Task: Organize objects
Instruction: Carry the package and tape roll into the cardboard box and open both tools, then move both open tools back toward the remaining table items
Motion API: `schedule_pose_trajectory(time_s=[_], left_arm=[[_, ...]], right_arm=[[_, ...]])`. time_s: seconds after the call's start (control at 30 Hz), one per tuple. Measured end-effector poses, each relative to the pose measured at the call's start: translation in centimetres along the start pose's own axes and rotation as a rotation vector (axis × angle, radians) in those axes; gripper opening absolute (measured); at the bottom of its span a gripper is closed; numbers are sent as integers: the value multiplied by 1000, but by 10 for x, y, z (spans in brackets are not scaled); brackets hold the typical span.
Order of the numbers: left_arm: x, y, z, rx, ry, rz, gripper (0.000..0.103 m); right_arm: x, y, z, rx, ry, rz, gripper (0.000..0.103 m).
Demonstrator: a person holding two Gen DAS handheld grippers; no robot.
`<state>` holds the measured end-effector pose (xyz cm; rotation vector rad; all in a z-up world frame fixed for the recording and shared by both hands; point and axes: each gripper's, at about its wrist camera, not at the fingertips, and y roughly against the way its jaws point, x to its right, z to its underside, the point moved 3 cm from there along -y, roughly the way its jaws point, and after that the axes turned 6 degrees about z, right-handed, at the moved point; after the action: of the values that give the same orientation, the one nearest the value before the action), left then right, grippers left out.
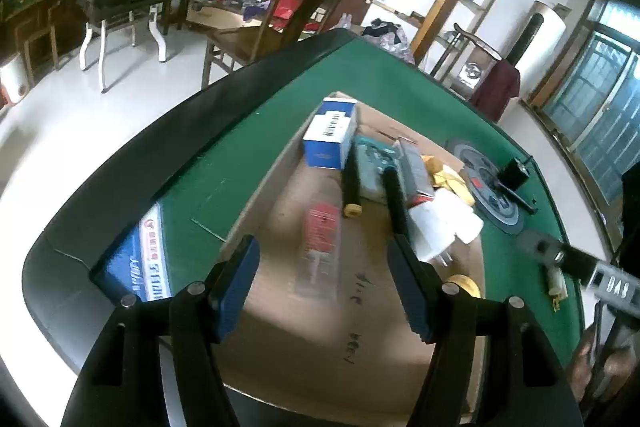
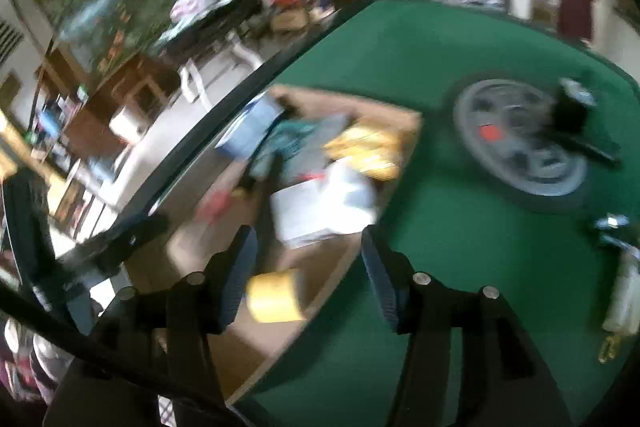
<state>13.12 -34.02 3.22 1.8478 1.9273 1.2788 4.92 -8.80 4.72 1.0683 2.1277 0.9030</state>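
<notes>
An open cardboard box (image 1: 304,331) lies on the green table (image 1: 248,131). It holds a blue-and-white carton (image 1: 330,133), a teal pack (image 1: 370,163), two black rods (image 1: 351,183), a red-labelled clear packet (image 1: 320,247), a white plug (image 1: 436,227), yellow pieces (image 1: 448,177) and a yellow tape roll (image 2: 276,297). My left gripper (image 1: 322,247) hovers open over the box, above the red-labelled packet and touching nothing. My right gripper (image 2: 306,247) is open at the box's near right edge. The tape roll lies below it by the left finger, unpressed. This view is blurred.
A round grey disc (image 2: 520,139) with a black device (image 2: 572,115) on it sits on the felt to the right. A small white item (image 2: 624,291) lies near the right edge. A blue printed carton (image 1: 136,263) rests at the table's left rim. A wooden chair (image 1: 256,35) stands beyond.
</notes>
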Motion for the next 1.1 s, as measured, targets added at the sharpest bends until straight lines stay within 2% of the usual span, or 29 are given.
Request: schedule_pose_trajectory(time_s=[0.1, 0.2, 0.27, 0.37, 0.43, 0.5, 0.53, 0.63, 0.73, 0.87, 1.0, 1.1], left_arm=[[13, 1, 2, -8, -21, 15, 60], [34, 8, 4, 13, -76, 25, 60], [55, 16, 6, 56, -146, 28, 60], [90, 25, 10, 114, -255, 43, 61], [116, 26, 15, 118, -314, 87, 76], [141, 18, 23, 74, -347, 168, 77], [155, 9, 29, 20, -354, 230, 77], [185, -14, 46, -121, -363, 340, 77], [215, -32, 66, -197, -430, 336, 77], [244, -41, 80, -229, -518, 314, 77], [261, -51, 79, -253, -507, 330, 77], [268, -58, 66, -247, -474, 349, 77]], right_arm=[[40, 17, 4, 32, -57, 51, 54], [85, 36, 11, 65, -98, 160, 54], [123, 49, 20, 81, -158, 223, 54], [184, 78, 34, 103, -295, 272, 54], [216, 92, 43, 120, -377, 301, 54], [245, 105, 54, 141, -445, 328, 54], [258, 113, 59, 151, -475, 340, 54], [285, 124, 68, 174, -545, 357, 54], [304, 127, 76, 187, -588, 355, 54], [319, 118, 77, 175, -600, 343, 54], [330, 106, 72, 175, -636, 316, 54], [342, 97, 60, 207, -691, 276, 54]])
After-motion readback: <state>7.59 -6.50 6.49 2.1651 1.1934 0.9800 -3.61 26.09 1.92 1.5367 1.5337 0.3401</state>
